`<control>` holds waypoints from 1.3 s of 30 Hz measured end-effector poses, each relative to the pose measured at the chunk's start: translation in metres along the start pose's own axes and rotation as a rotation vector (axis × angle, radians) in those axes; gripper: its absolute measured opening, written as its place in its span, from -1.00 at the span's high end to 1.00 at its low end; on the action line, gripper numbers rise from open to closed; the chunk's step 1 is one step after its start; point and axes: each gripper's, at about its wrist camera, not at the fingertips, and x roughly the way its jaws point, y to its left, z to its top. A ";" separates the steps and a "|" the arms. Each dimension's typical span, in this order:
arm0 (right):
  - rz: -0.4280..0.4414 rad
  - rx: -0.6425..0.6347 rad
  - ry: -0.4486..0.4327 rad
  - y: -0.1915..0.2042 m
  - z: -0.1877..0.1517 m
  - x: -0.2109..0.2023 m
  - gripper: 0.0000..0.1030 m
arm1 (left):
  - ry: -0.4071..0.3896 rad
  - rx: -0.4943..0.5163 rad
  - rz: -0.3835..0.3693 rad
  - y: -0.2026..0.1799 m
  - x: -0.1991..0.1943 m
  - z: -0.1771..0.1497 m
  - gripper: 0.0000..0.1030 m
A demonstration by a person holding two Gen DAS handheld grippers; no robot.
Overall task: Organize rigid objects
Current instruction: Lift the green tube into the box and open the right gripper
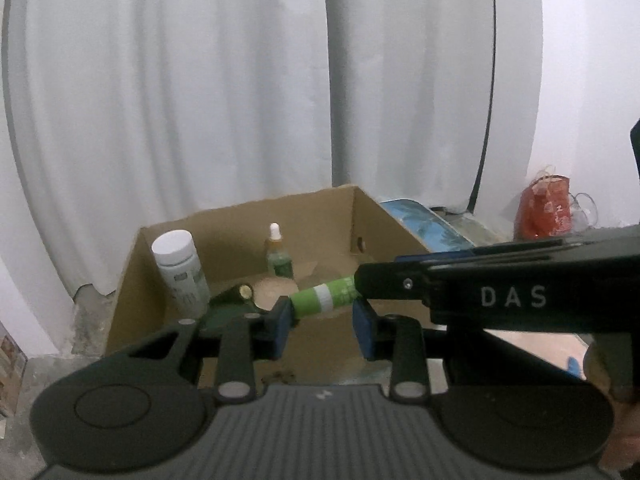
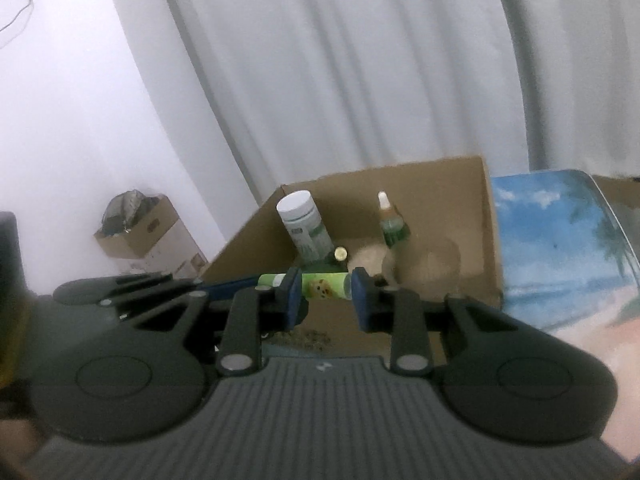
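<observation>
A green tube point(image 1: 320, 299) with a white band hangs above the open cardboard box point(image 1: 312, 204). My left gripper point(image 1: 323, 320) is shut on it, with the left pad against the tube's end. My right gripper point(image 1: 362, 282) comes in from the right and covers the tube's other end. In the right wrist view the tube point(image 2: 324, 287), which bears a small animal picture, lies crosswise between the pads of my right gripper point(image 2: 326, 296), shut on it. My left gripper point(image 2: 236, 286) meets the tube's left end.
Inside the box point(image 2: 440, 184) stand a white-capped bottle point(image 1: 178, 264) and a dropper bottle point(image 1: 278, 256), beside a dark green object point(image 1: 232, 300). A blue picture tin point(image 2: 560, 248) lies right of the box. A red bag point(image 1: 544, 208) and a smaller carton point(image 2: 140, 232) sit farther off. White curtains hang behind.
</observation>
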 end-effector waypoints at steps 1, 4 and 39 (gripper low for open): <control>0.000 0.001 0.006 -0.002 0.004 0.007 0.48 | 0.012 -0.004 -0.003 0.004 0.006 0.002 0.34; 0.006 0.033 0.045 -0.013 0.010 0.032 0.48 | 0.066 -0.020 -0.024 0.017 0.032 0.005 0.34; 0.134 0.169 0.085 -0.013 -0.020 0.001 0.20 | 0.138 -0.182 0.009 0.085 -0.056 -0.058 -0.39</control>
